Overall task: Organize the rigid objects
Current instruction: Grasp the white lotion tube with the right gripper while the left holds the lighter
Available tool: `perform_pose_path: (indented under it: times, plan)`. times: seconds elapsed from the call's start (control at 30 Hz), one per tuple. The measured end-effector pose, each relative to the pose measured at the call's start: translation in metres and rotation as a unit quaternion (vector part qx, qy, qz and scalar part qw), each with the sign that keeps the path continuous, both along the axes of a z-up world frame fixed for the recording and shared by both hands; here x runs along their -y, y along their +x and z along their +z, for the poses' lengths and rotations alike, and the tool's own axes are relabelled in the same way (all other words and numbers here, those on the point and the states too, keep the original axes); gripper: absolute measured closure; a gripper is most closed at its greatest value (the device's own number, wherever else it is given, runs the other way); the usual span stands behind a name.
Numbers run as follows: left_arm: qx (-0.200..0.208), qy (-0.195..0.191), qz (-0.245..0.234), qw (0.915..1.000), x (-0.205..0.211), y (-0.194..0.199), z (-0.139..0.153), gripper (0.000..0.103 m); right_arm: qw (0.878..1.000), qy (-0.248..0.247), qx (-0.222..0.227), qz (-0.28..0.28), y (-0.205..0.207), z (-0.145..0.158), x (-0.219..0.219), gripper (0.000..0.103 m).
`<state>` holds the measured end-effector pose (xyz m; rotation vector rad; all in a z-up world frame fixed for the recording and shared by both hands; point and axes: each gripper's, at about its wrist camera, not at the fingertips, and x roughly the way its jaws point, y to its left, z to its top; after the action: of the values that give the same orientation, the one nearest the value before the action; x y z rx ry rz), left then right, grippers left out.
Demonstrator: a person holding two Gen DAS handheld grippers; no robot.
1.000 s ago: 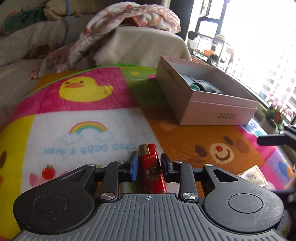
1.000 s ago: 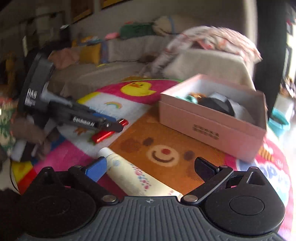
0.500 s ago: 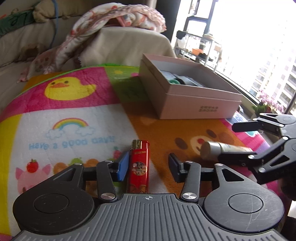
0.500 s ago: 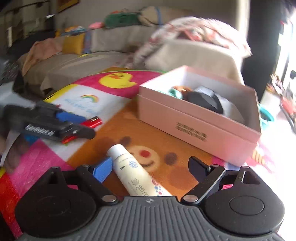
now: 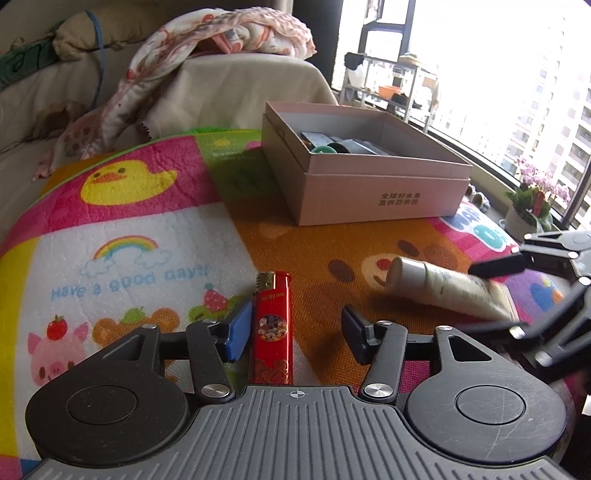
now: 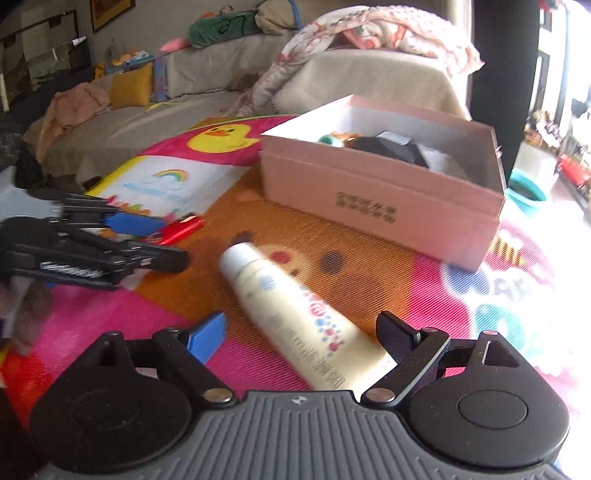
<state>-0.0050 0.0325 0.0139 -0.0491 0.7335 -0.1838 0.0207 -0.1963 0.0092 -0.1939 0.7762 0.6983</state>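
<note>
A red lighter [image 5: 271, 328] lies on the play mat between the jaws of my left gripper [image 5: 295, 325], which are opening. The blue pad is close by its left side and the black pad stands well off to its right. A cream tube [image 6: 288, 306] with a white cap lies on the orange bear patch, between the wide-apart jaws of my right gripper [image 6: 301, 328], untouched by either pad. In the left wrist view the tube [image 5: 443, 284] and the right gripper [image 5: 491, 295] are at the right. Behind them an open pink box [image 5: 380, 195] holds several items.
The colourful play mat [image 5: 147, 236] covers the surface. A sofa with a floral blanket [image 5: 229, 33] lies beyond it. A potted plant [image 5: 532, 206] and a window are at the far right. The left gripper [image 6: 162, 243] and lighter [image 6: 181, 229] lie left of the tube.
The left jaws have spread away from the lighter, which now lies free between them. The right gripper has moved forward so the tube lies deeper between its jaws.
</note>
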Motion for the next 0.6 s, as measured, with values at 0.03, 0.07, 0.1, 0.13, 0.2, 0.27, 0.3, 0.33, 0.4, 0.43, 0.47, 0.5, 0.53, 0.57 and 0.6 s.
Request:
perform_pose_path:
  times: [0.03, 0.07, 0.1, 0.13, 0.2, 0.27, 0.3, 0.33, 0.4, 0.43, 0.47, 0.5, 0.53, 0.57, 0.6]
  plan:
    - [0.001, 0.000, 0.000, 1.0000, 0.000, 0.000, 0.000, 0.046, 1.000, 0.008, -0.013, 0.013, -0.002, 0.002, -0.001, 0.014]
    - [0.001, 0.001, 0.000, 1.0000, 0.000, 0.000, 0.000, 0.046, 0.999, 0.015, -0.021, 0.028, -0.005, 0.005, -0.003, 0.015]
    - [0.001, 0.001, 0.000, 1.0000, 0.000, 0.000, -0.001, 0.046, 0.999, 0.019, -0.019, 0.039, -0.009, 0.008, -0.004, 0.015]
    - [0.002, 0.001, 0.000, 1.0000, 0.000, -0.001, -0.001, 0.046, 0.999, 0.018, -0.006, 0.044, -0.012, 0.012, -0.007, 0.015]
    - [0.002, 0.000, 0.001, 1.0000, 0.000, 0.000, -0.001, 0.046, 0.999, 0.006, 0.031, 0.043, -0.017, 0.018, -0.013, 0.015]
    - [0.003, 0.001, 0.002, 1.0000, 0.001, -0.001, -0.001, 0.046, 0.998, -0.006, 0.054, 0.032, -0.014, 0.021, -0.019, 0.015]
    - [0.003, 0.001, 0.002, 1.0000, 0.000, -0.001, -0.001, 0.046, 0.998, -0.009, 0.057, 0.027, -0.010, 0.021, -0.022, 0.016]
    - [0.003, 0.000, 0.003, 1.0000, 0.001, -0.001, -0.001, 0.046, 0.998, -0.012, 0.056, 0.023, -0.006, 0.020, -0.025, 0.019]
    - [0.002, -0.001, 0.004, 1.0000, 0.000, -0.001, -0.001, 0.046, 0.999, -0.019, 0.048, 0.017, 0.001, 0.017, -0.031, 0.027]
    - [0.001, -0.001, 0.004, 1.0000, 0.000, -0.002, 0.000, 0.046, 0.999, -0.025, 0.045, 0.015, 0.003, 0.014, -0.034, 0.034]
    - [0.000, 0.000, 0.004, 1.0000, 0.000, -0.002, 0.000, 0.046, 0.998, -0.033, 0.042, 0.012, 0.004, 0.011, -0.037, 0.045]
    - [-0.001, 0.002, 0.002, 1.0000, 0.000, -0.002, 0.000, 0.046, 0.998, -0.042, 0.040, 0.011, 0.004, 0.009, -0.039, 0.051]
    - [-0.001, 0.006, 0.000, 1.0000, 0.001, -0.003, 0.000, 0.046, 0.998, -0.050, 0.036, 0.011, 0.004, 0.007, -0.040, 0.059]
    - [0.000, 0.011, -0.003, 0.9999, 0.002, -0.004, 0.000, 0.046, 0.998, -0.050, 0.036, 0.012, 0.002, 0.007, -0.040, 0.063]
    - [0.002, 0.017, -0.006, 0.9998, 0.004, -0.005, 0.000, 0.046, 0.998, -0.049, 0.038, 0.013, -0.001, 0.007, -0.038, 0.066]
